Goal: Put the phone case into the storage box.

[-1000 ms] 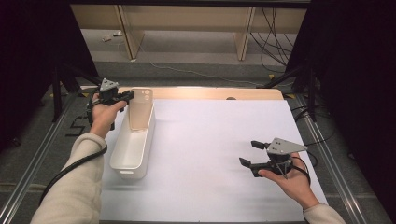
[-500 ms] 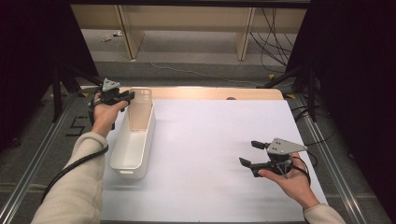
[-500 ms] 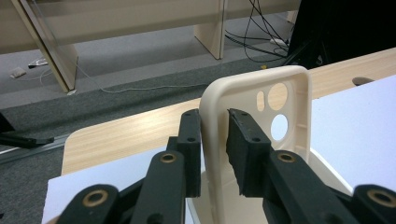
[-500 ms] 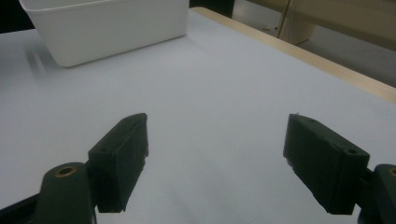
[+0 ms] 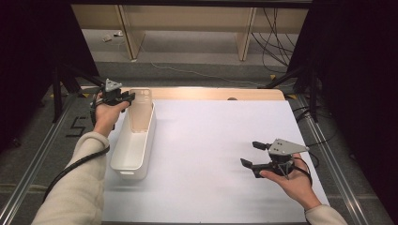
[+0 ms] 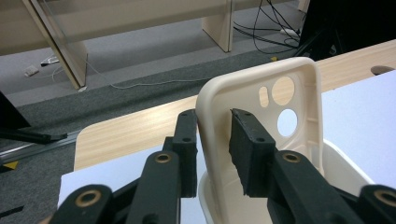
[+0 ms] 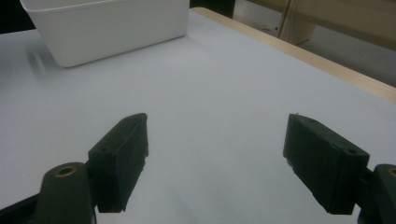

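Cream phone case (image 6: 261, 121), unlabelled, stands between the opening left gripper (image 6: 214, 140), over the white bin (image 5: 133, 145); right gripper (image 7: 219, 158) apart.

Cream phone case (image 6: 261, 102) — upright in white bin (image 5: 123, 159)

We see a surface (image 5: 216, 140) covered by a white sheet, with a bare strip of pale wood (image 5: 216, 93) along its far edge. On the sheet's left side rests a long white bin (image 5: 133, 150), running near to far.
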Demonstrator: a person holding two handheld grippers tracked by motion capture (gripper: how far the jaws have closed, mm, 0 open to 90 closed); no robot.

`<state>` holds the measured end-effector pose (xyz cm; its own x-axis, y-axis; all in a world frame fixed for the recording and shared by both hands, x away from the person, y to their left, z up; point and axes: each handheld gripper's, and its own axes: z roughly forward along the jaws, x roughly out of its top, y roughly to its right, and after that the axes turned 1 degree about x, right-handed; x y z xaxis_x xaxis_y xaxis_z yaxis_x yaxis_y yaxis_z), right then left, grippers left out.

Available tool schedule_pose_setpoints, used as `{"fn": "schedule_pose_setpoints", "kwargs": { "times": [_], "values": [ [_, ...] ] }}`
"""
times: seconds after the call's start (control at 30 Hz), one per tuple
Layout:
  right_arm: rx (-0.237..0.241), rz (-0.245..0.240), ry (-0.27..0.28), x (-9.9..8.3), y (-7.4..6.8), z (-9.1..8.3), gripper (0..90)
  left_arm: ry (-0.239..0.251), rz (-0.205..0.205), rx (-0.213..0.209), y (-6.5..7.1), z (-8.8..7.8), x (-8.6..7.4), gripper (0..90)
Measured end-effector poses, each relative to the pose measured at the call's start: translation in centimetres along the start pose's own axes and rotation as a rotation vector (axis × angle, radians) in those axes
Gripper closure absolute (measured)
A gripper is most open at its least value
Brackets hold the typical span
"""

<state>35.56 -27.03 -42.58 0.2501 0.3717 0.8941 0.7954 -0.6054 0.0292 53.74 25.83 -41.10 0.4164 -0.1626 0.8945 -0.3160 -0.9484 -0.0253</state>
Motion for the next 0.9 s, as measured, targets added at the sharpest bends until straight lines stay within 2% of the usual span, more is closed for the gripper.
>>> {"fn": "schedule_pose_setpoints", "kwargs": {
  "times": [0.9],
  "values": [
    [0.004,0.003,-0.004,-0.01,-0.06,0.02,23.6,-0.028,0.007,0.013,-0.2,0.16,-0.94,68.5]
  ]
}}
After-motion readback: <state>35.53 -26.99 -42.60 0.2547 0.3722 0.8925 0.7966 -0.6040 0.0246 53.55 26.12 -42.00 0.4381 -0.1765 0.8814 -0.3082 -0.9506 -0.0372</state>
